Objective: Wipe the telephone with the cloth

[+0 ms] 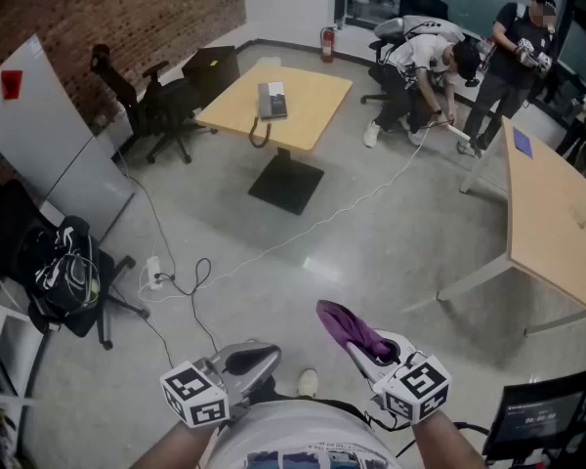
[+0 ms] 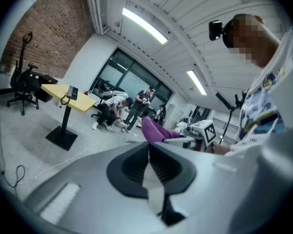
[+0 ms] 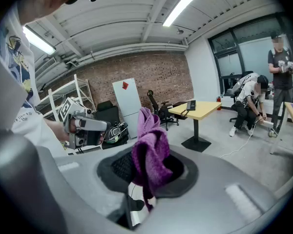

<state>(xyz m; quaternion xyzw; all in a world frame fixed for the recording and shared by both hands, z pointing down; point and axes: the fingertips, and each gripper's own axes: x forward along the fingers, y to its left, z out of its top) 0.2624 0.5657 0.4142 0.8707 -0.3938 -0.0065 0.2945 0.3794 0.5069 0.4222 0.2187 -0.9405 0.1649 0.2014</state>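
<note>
Right gripper (image 3: 145, 172) clamps the purple cloth (image 3: 151, 147).

Telephone (image 1: 272, 100) on table (image 1: 317, 91), far ahead; cloth (image 1: 348, 326) in right tool (image 1: 369, 348), left tool (image 1: 257, 352) beside.

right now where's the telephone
In the head view the telephone sits on the small wooden table at upper centre, near its left edge, with black office chairs to its left.

Open floor (image 1: 400, 262), cable (image 1: 322, 222), then table (image 1: 317, 91)
</note>
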